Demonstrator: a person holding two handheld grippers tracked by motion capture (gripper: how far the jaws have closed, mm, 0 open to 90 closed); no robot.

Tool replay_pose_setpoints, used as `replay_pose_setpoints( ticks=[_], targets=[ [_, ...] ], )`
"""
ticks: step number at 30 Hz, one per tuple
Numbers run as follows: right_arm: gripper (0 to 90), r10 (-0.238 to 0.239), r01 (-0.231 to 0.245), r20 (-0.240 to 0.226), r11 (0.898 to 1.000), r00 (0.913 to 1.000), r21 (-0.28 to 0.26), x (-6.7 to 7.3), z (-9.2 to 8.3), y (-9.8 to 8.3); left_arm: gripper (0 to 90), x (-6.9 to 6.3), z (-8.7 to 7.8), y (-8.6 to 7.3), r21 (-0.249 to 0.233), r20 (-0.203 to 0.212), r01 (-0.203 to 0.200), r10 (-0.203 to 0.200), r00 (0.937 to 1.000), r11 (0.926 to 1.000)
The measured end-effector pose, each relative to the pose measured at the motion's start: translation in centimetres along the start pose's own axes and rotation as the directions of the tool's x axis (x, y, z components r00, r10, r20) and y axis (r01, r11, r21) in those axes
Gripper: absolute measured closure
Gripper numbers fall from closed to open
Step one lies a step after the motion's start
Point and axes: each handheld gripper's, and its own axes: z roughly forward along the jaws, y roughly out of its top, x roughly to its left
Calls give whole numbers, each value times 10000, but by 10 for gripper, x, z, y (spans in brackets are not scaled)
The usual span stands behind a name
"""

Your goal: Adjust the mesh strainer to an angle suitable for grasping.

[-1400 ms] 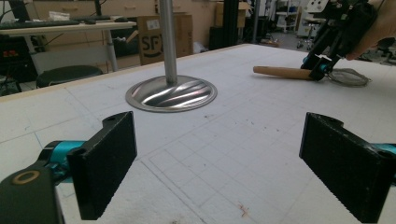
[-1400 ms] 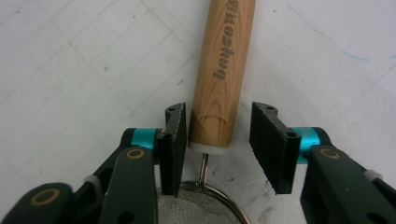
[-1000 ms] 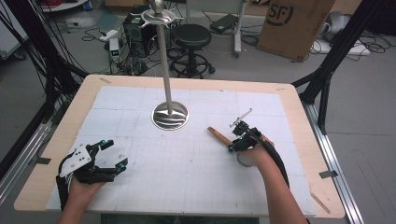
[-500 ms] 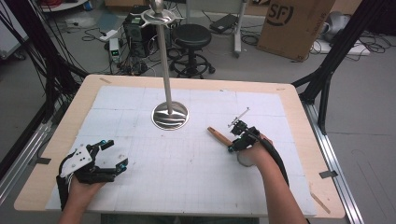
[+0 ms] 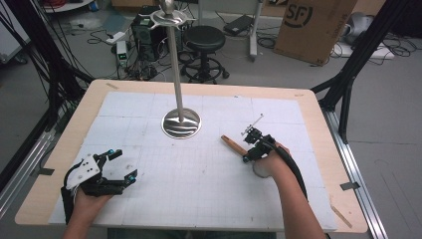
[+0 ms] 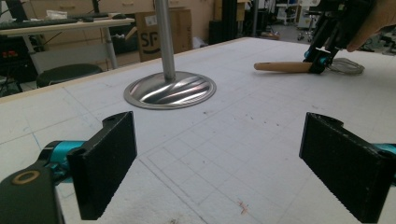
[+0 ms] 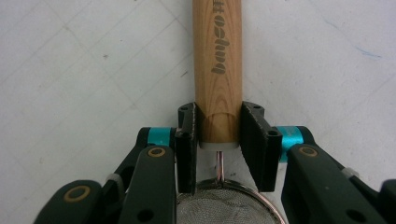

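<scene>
Right claw (image 7: 219,142) grips the strainer's wooden handle (image 7: 217,65); left claw (image 6: 219,163) gapes over bare table (image 6: 261,121).

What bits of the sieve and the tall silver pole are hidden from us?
- Sieve's mesh bowl: right gripper view, cut off by the bottom edge; in the high view the hand hides it.
- Writing on the wooden handle: right gripper view, cut off by the top edge.
- Pole top: left gripper view, cut off by the top edge.
</scene>
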Motion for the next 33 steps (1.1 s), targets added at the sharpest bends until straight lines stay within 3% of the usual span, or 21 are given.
replay_pose_setpoints(
  ticks=[6, 10, 14, 18, 25, 26, 27, 30, 31, 33],
  targets=[
    [686, 174, -179, -127, 9990, 9998, -421, -2, -1, -6, 116, 0, 0, 0, -18, -26, 18, -18, 10000, 10000],
    [686, 665, -702, -448, 9937, 9968, -877, -7, -2, -12, 115, 0, 0, 0, -17, -4, 43, -43, 10000, 10000],
    [687, 614, -664, -426, 9895, 9972, -1282, -7, -8, -12, 115, 0, 0, 0, -26, -10, 61, -61, 10000, 10000],
    [686, 510, -618, -598, 9788, 9969, -1953, -5, -18, -13, 115, 0, 0, 0, -29, -18, 62, -62, 10000, 10000],
    [686, 537, -734, -808, 9612, 9953, -2658, -4, -32, -18, 115, 0, 0, 0, -80, -11, 57, -57, 10000, 10000],
    [686, 494, -734, -886, 9535, 9948, -2924, -4, -37, -19, 115, 0, -1, 0, -84, -29, 35, -35, 10000, 10000],
    [686, 494, -734, -886, 9535, 9948, -2924, -4, -37, -19, 115, 0, -1, 0, -80, -28, 33, -33, 10000, 10000],
    [686, 378, -710, -1047, 9395, 9938, -3351, -4, -43, -21, 115, 0, -1, 0, -78, -25, 24, -24, 10000, 10000],
    [686, 330, -698, -1078, 9311, 9936, -3581, -2, -47, -22, 115, 0, -1, 0, -87, -4, 41, -41, 10000, 10000],
    [686, 266, -669, -1130, 9268, 9932, -3696, -2, -49, -22, 115, 0, -1, 0, -80, -10, 2, -2, 10000, 10000]
  ],
)
